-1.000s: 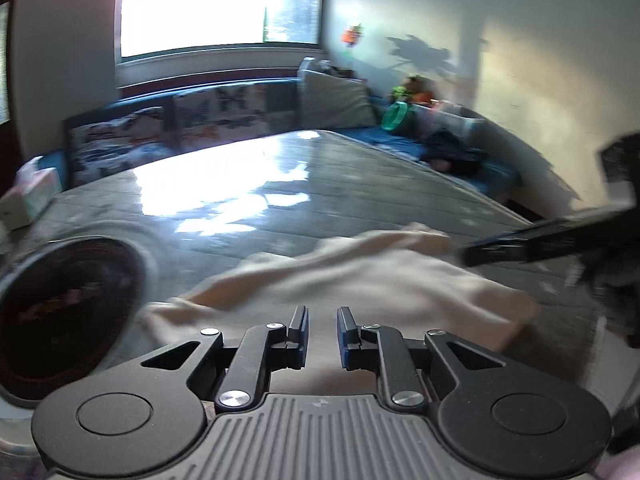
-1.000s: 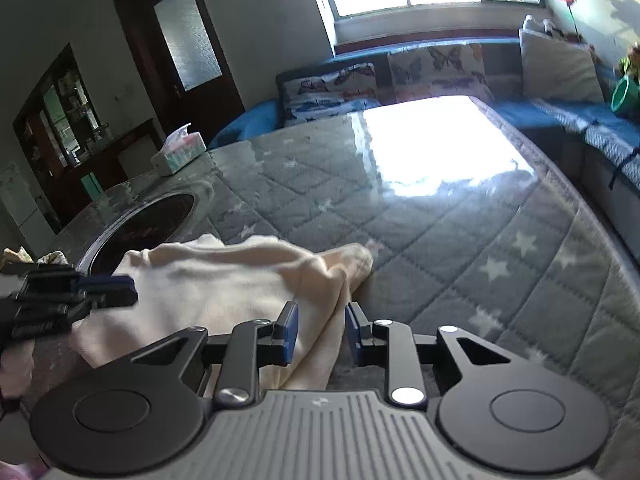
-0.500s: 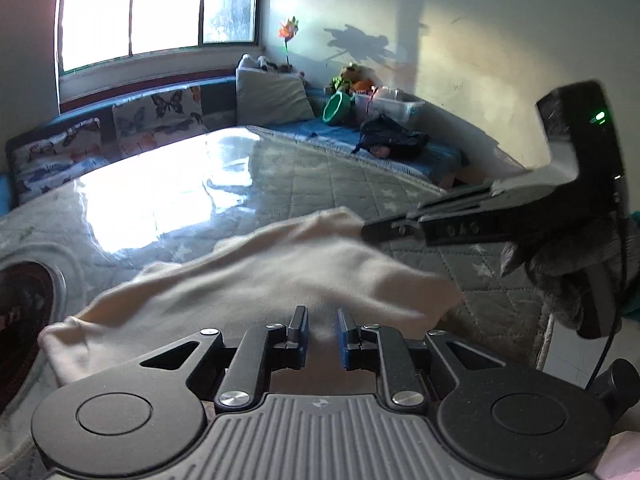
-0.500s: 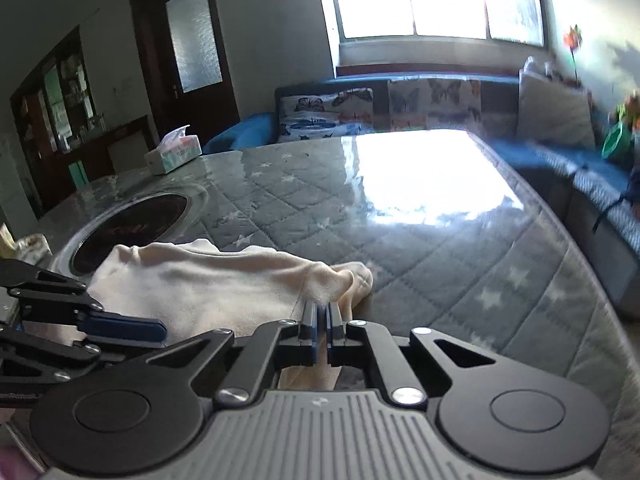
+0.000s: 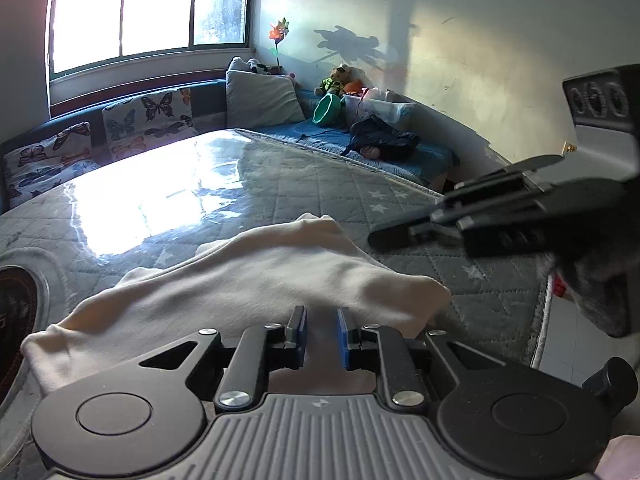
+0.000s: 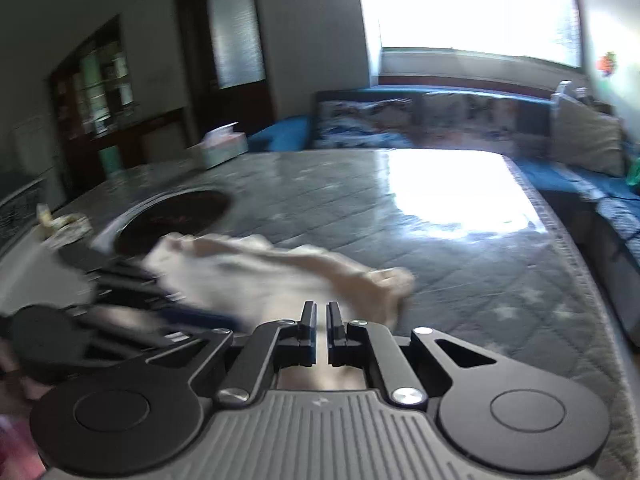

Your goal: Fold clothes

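A cream garment (image 5: 248, 280) lies bunched on the grey quilted table cover (image 5: 304, 184). My left gripper (image 5: 321, 330) sits at the garment's near edge with its jaws a little apart and cloth between them. My right gripper (image 6: 321, 322) is nearly shut with a narrow gap, over the near edge of the same garment (image 6: 280, 272), which is blurred by motion. The right gripper also shows from the side in the left wrist view (image 5: 400, 236), above the cover just right of the garment. The left gripper shows blurred in the right wrist view (image 6: 168, 300).
A round dark inset (image 6: 176, 220) is in the table left of the garment. A tissue box (image 6: 220, 148) stands at the far left edge. A blue bench with butterfly cushions (image 5: 148, 116) and toys (image 5: 340, 84) runs round the back and right. The table's right edge (image 5: 544, 320) drops to the floor.
The right gripper closed from open to nearly shut and swung toward the garment's right end. The left gripper's jaws stayed a little apart; its view turned right.
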